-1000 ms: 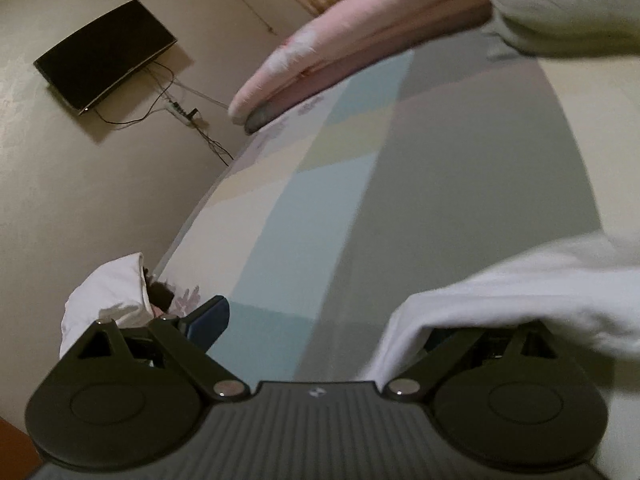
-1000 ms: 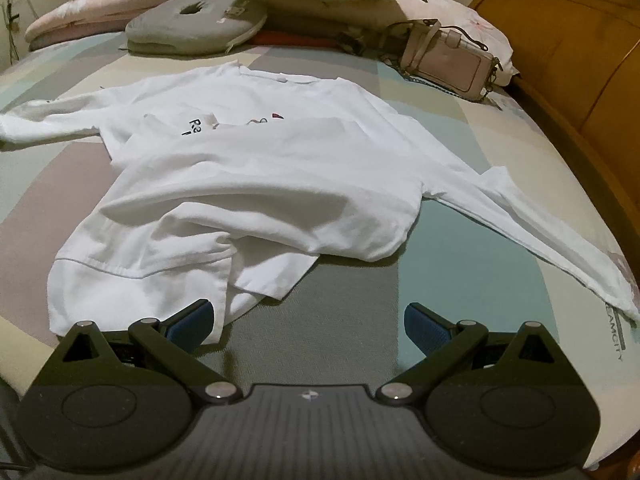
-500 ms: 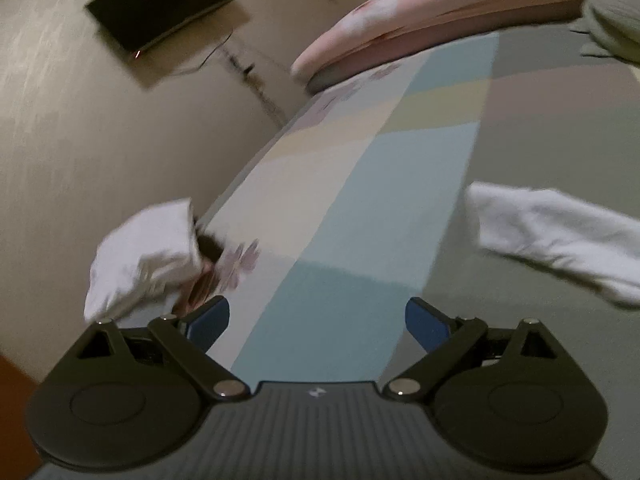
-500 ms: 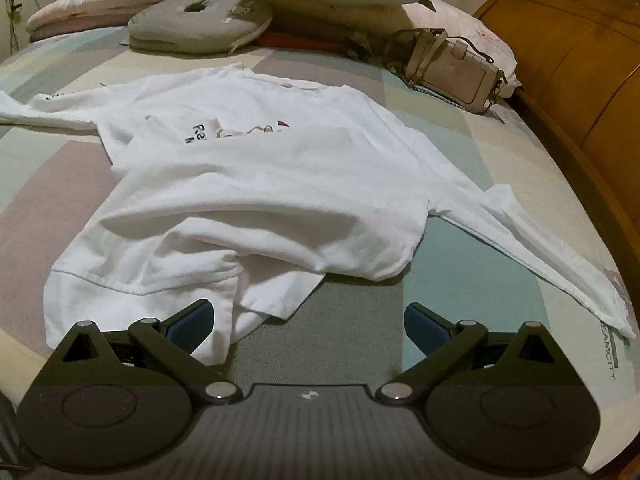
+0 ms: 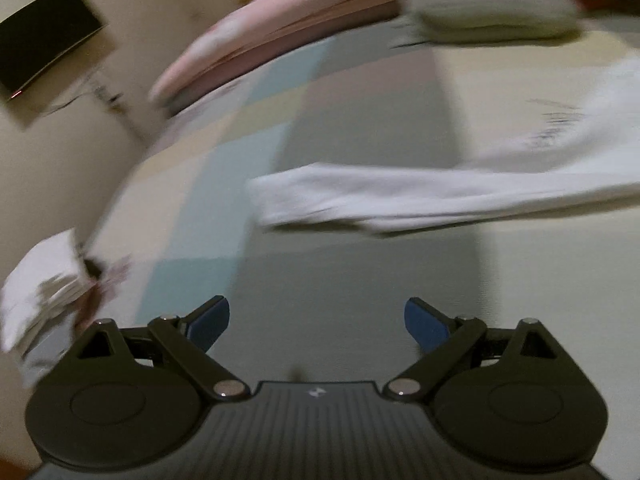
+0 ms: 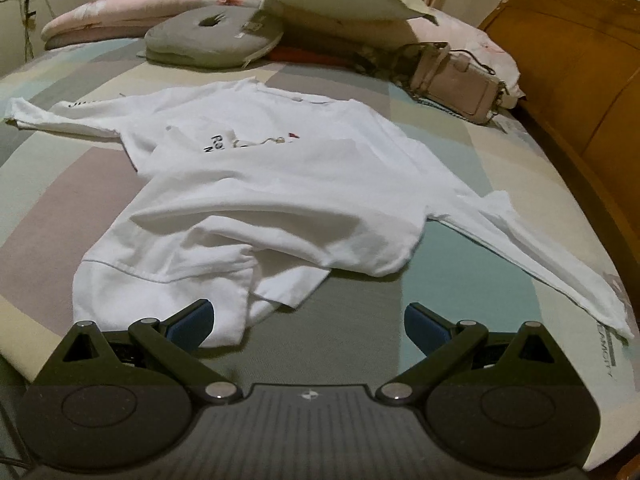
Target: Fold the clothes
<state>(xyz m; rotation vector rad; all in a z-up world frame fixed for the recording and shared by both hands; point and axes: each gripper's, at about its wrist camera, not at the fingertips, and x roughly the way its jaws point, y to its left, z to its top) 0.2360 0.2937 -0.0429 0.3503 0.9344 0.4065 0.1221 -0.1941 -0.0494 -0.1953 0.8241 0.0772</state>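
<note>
White long-sleeve shirt [image 6: 280,188] rumpled on bed [image 6: 500,152]; right gripper [image 6: 306,320] jaws spread, empty, near hem.

White long-sleeved shirt [image 6: 280,184] spread on the bed.
Rumpled, hem bunched and folded up, both sleeves stretched outward, dark lettering partly hidden.

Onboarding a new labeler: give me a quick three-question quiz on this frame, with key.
1. True or false: the left gripper holds the sleeve.
2. What lies nearest the headboard? A) grey cushion B) handbag C) pink bolster
3. Fill in: the white shirt has its hem bunched near the right gripper's ____ finger.

Key: 1 false, both grippers open and empty; 2 B; 3 left.
</note>
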